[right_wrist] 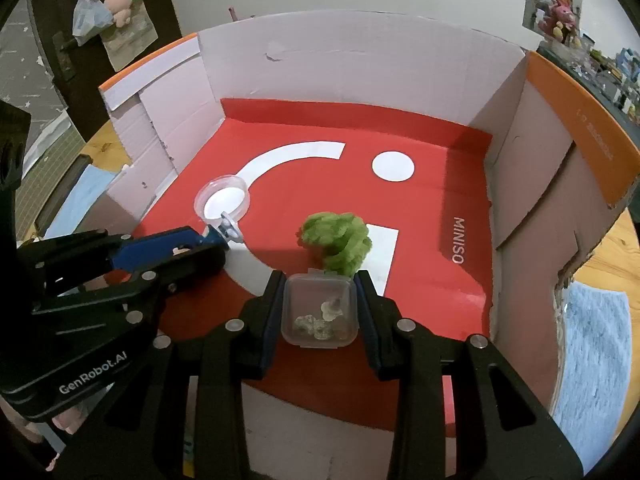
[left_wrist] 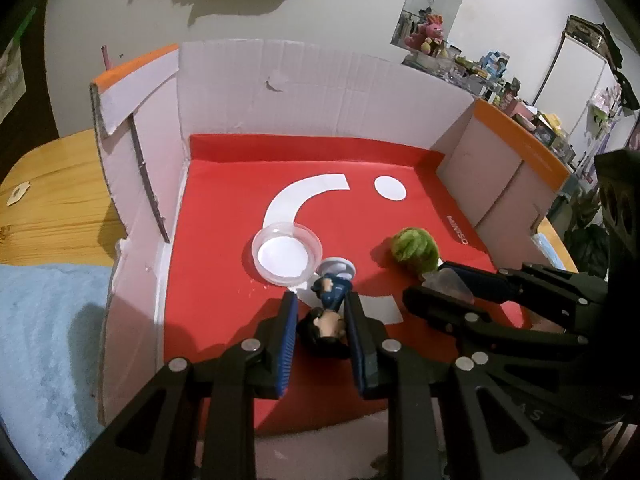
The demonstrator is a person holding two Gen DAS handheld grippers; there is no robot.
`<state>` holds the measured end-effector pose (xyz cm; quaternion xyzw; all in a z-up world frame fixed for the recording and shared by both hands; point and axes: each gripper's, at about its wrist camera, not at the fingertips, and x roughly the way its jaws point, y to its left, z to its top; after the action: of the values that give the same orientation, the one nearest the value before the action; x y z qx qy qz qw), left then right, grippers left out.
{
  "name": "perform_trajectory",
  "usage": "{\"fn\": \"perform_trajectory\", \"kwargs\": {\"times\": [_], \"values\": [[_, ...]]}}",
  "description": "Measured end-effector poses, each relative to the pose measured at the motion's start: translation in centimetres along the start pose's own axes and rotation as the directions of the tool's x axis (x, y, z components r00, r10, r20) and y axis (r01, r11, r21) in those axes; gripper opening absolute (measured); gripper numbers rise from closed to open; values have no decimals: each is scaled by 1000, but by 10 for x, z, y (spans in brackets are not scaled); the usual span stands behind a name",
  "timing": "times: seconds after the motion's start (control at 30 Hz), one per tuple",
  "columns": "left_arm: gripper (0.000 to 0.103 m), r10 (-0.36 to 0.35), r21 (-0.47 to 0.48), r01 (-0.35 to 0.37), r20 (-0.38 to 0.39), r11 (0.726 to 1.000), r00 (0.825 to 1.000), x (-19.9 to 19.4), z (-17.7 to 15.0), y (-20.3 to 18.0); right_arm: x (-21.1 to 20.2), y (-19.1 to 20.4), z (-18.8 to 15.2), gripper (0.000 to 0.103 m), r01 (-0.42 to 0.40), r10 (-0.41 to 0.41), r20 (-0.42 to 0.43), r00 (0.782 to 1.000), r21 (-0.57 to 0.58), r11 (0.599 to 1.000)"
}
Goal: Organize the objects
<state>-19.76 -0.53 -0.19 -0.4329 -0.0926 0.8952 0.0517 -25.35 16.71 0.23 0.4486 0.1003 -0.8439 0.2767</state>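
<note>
My left gripper [left_wrist: 320, 300] is shut on a small figurine [left_wrist: 330, 312] with dark hair, a blue outfit and a round clear base [left_wrist: 338, 269]. It hangs low over the red floor [left_wrist: 224, 264] of an open cardboard box. My right gripper [right_wrist: 320, 280] is shut on a small clear square container [right_wrist: 319, 309] holding a few pale bits. A green fuzzy ball [right_wrist: 335, 238] lies on the box floor just beyond that container. A clear round lid [left_wrist: 286, 253] lies on the floor next to the figurine's base. In the right wrist view the left gripper [right_wrist: 224, 236] comes in from the left.
The box has tall white walls [left_wrist: 320, 88] with orange rims [left_wrist: 520, 136]; its near side is low. It stands on a wooden table [left_wrist: 56, 200]. A light blue towel [left_wrist: 44, 352] lies left of the box and another towel patch [right_wrist: 596, 344] lies right of it.
</note>
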Motion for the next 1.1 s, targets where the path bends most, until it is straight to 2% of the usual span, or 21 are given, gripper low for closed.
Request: {"fn": "perform_trajectory", "kwargs": {"times": [0.87, 1.1], "values": [[25, -9, -21, 9, 3, 1000, 1000, 3, 3, 0, 2, -4, 3, 34, 8, -8, 5, 1000, 15, 1000], [25, -21, -27, 21, 5, 999, 1000, 2, 3, 2, 1, -3, 2, 45, 10, -10, 8, 1000, 13, 1000]]}}
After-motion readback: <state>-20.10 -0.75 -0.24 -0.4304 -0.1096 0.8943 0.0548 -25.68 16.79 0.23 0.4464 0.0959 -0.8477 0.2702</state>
